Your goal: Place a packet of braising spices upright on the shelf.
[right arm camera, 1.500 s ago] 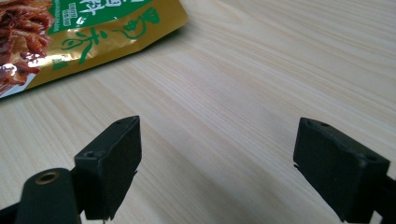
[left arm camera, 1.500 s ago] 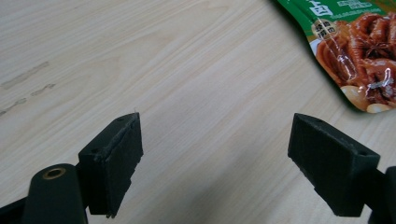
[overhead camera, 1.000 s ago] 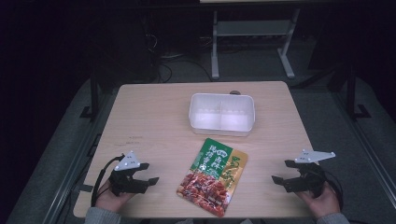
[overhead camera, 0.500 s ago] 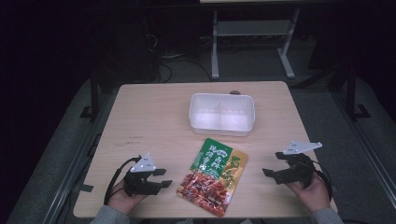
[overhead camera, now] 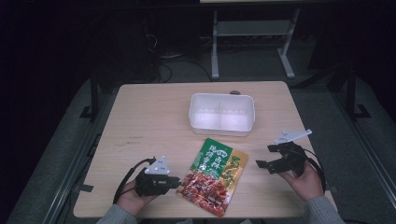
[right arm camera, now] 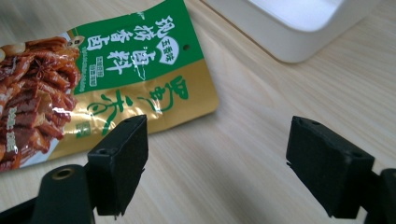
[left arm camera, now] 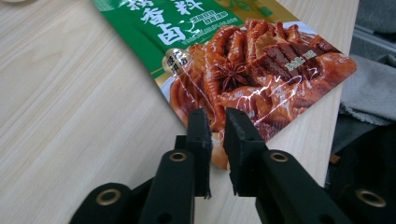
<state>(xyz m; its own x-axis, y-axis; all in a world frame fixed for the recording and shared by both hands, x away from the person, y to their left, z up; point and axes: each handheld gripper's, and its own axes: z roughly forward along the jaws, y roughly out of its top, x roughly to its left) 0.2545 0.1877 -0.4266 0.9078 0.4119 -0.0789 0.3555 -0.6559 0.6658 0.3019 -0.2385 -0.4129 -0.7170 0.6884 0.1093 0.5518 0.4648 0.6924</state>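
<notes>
A green, gold and red food packet (overhead camera: 215,175) lies flat near the table's front edge, its printed side up. My left gripper (overhead camera: 176,183) lies low at the packet's left edge. In the left gripper view (left arm camera: 215,122) the jaws are shut to a narrow slit over the packet (left arm camera: 261,74) corner, and nothing shows between them. My right gripper (overhead camera: 264,157) hovers to the right of the packet, apart from it. In the right gripper view (right arm camera: 215,135) it is wide open over bare wood, with the packet (right arm camera: 116,70) just beyond its left jaw.
A white two-compartment container (overhead camera: 222,114) stands behind the packet at mid-table, and its corner (right arm camera: 299,28) appears in the right gripper view. The wooden table (overhead camera: 154,121) has bare room at the left. Dark floor, cables and a metal stand lie beyond.
My left gripper has slid right, up to the packet's left edge. My right gripper has moved left and forward toward the packet's right side. The packet has not moved.
</notes>
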